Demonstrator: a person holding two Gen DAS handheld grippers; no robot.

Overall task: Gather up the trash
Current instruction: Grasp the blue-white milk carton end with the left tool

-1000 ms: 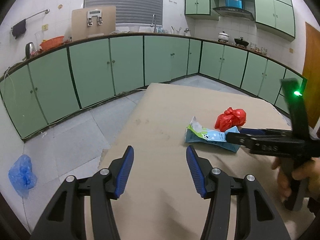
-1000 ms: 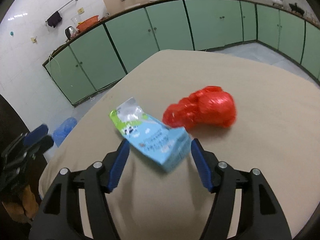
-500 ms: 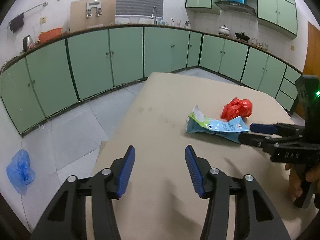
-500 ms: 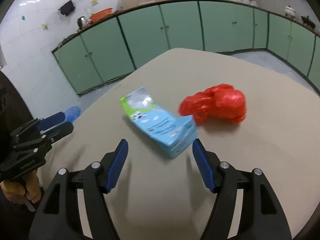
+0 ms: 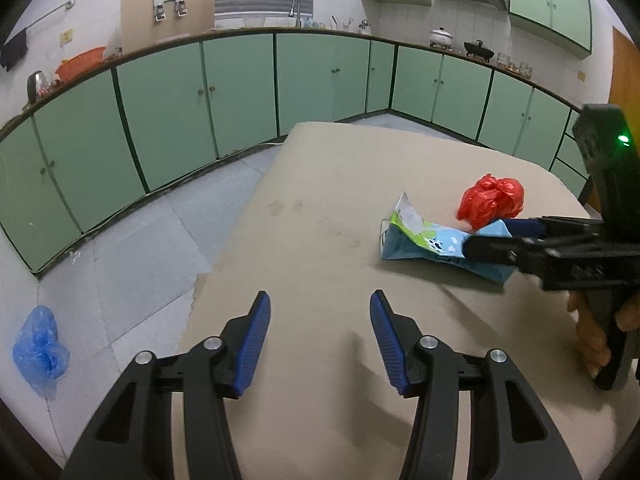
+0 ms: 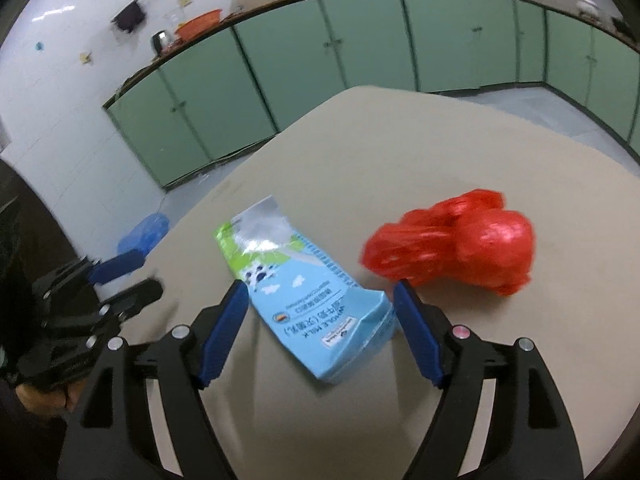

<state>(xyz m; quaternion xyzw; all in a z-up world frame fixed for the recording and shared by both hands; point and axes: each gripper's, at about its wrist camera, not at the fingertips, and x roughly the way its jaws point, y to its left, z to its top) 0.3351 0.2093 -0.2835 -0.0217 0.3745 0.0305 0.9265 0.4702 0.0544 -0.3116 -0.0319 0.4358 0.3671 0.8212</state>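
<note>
We're looking at a matt beige table top (image 5: 320,240), kind of smooth with faint smudges. The milk carton (image 6: 308,300) is printed coated paperboard, with a silvery foil-looking lining at its torn end. The red bag (image 6: 460,248) is thin crinkly plastic, pretty glossy. Both grippers are matt black plastic with ribbed blue rubbery pads (image 5: 252,344) and shiny metal screws. Cabinet doors (image 5: 168,104) look like smooth satin green.

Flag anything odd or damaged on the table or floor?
The milk carton lies flat on the table with its top torn open, beside a crumpled red bag. A blue bag lies on the floor. The right hand-held gripper straddles the carton, jaws open.
</note>
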